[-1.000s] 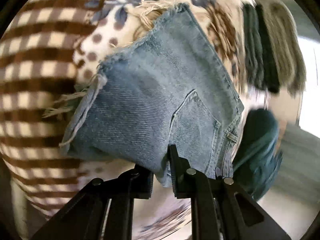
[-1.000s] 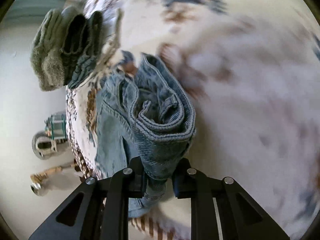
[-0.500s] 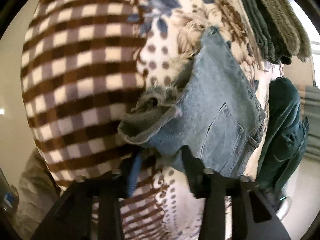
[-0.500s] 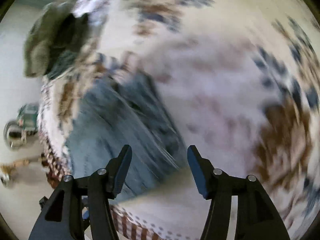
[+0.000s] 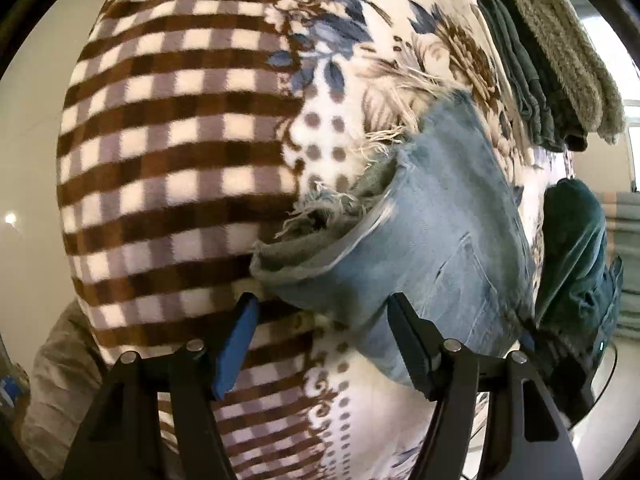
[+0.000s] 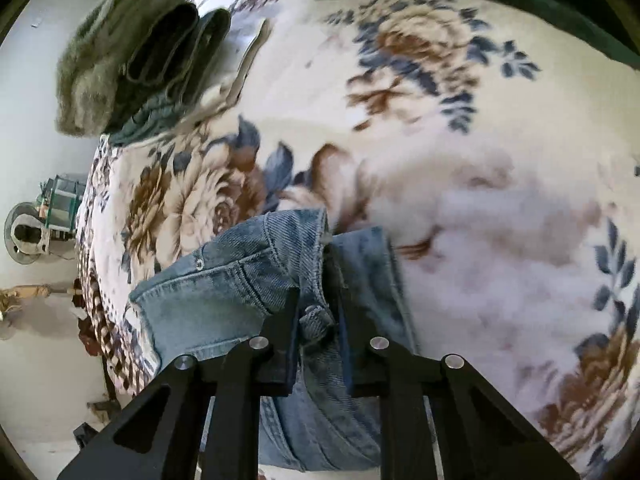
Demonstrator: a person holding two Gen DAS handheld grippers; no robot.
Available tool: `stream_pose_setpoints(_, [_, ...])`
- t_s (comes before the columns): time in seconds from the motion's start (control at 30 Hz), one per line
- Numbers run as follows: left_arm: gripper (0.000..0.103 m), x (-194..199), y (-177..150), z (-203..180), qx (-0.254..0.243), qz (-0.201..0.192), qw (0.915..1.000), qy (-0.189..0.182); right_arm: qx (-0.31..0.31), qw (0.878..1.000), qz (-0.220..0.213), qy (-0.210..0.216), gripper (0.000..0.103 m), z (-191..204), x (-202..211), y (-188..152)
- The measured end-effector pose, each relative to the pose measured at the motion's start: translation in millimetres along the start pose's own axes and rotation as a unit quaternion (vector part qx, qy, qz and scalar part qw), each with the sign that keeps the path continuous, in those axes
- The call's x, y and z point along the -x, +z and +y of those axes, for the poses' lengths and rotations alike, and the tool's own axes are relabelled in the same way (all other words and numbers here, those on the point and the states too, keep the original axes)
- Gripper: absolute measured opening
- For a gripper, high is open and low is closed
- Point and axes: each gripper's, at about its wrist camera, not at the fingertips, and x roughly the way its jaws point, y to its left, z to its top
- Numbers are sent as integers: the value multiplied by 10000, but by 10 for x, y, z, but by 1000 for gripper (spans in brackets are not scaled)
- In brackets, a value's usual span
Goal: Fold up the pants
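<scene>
I am partway through folding the blue jeans [image 5: 448,240] on the flowery blanket [image 6: 460,140]: my left gripper [image 5: 320,312] is spread wide by the frayed cuffs, my right gripper [image 6: 316,312] pinches the waistband, and next I think I should grab the cuffs.

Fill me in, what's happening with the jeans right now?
A person with two handheld grippers is folding light blue jeans on a floral and checked blanket. The right gripper is pinched shut on the denim near the waistband. The left gripper is open at the frayed leg end, gripping nothing. A pile of folded clothes sits at the blanket's far edge.
</scene>
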Motion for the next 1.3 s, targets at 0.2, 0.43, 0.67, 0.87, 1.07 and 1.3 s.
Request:
stream_pose_setpoints(0.2, [64,-127,14,-104,179,126,9996,-184,-419,9973,296,519,81,-217,36,-34])
stream_pose_setpoints(0.43, [67,-321,-18,7,965,320,9941,-388,-1446,9855,502,724,81,-723,165,-647])
stream_pose_setpoints(0.67, [73,-555,91,-47,1361,197,9899,-346,-2031,9537,996,1983,87,-871,-588,-1008])
stream_pose_setpoints(0.87, [72,-536,163,-108,1695,-23,9848,-385,-1963,9542,449,2214,78,-678,-601,-903])
stream_pose_setpoints(1.07, [70,-598,219,-212,1323,-360,9893,-491,-2167,9540,341,2044,67,-663,-764,-937])
stream_pose_setpoints(1.3, [36,-373,126,-357,662,-520,9937,-746,-2142,9620,185,1681,30,-455,-386,-913])
